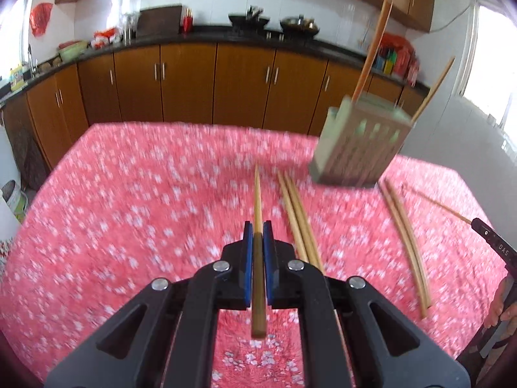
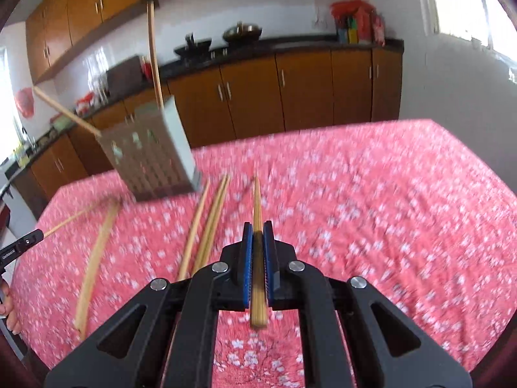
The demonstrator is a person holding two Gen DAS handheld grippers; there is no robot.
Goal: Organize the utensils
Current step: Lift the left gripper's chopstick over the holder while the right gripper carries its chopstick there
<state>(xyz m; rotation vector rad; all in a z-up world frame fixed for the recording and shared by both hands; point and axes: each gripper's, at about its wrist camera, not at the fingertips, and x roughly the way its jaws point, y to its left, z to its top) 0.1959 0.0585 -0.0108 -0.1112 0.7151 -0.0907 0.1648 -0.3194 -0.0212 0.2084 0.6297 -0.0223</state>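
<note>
the only lettering that can be read is "das", in pale letters on the black right gripper at the left wrist view's edge.

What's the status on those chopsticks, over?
Left gripper and right gripper each shut on one chopstick. Holder upright, two inside. Loose chopsticks on table.

Each camera sits just behind its own gripper and looks forward and downward along the fingers, over a table under a pink flowered cloth toward the brown kitchen cabinets along the far wall. The left view stands close above the cloth and has the slotted chopstick holder to its right; the right view has that holder to its left. Both share the holder, the loose chopsticks lying near it, and the counter.
</note>
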